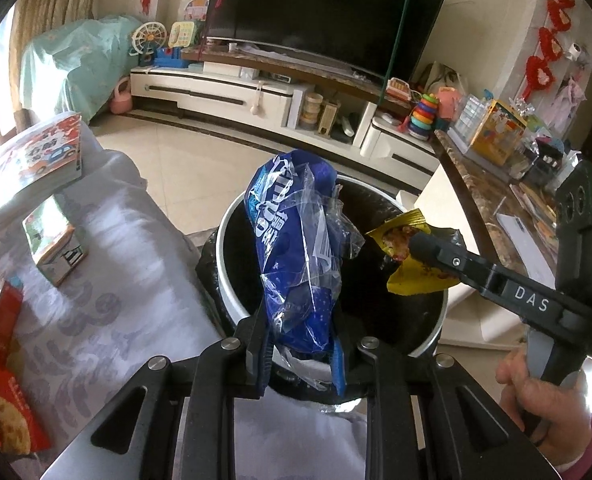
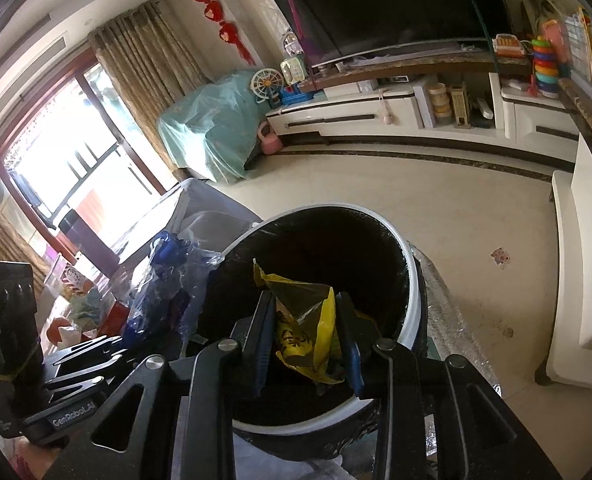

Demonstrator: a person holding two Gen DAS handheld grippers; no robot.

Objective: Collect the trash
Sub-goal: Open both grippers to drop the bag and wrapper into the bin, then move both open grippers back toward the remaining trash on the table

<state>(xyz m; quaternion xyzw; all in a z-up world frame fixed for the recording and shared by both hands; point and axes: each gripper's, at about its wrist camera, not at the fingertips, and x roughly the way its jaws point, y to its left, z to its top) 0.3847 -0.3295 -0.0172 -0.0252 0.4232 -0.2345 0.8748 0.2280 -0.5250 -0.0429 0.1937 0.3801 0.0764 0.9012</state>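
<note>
My left gripper (image 1: 301, 354) is shut on a crumpled blue snack bag with clear plastic (image 1: 296, 248) and holds it upright over the near rim of the round bin (image 1: 232, 280). The bin has a white rim and a black liner. My right gripper (image 2: 305, 344) is shut on a yellow wrapper (image 2: 308, 328) and holds it over the bin's open mouth (image 2: 414, 300). In the left wrist view the right gripper (image 1: 416, 246) reaches in from the right with the yellow wrapper (image 1: 404, 256). In the right wrist view the blue bag (image 2: 168, 280) hangs left of the bin.
A table with a grey patterned cloth (image 1: 96, 288) stands left of the bin, with books (image 1: 44, 160), a small box (image 1: 56, 248) and red snack packs (image 1: 4, 400) on it. A marble counter (image 1: 496, 200) with clutter lies to the right. Tiled floor (image 2: 456, 220) and a TV unit lie beyond.
</note>
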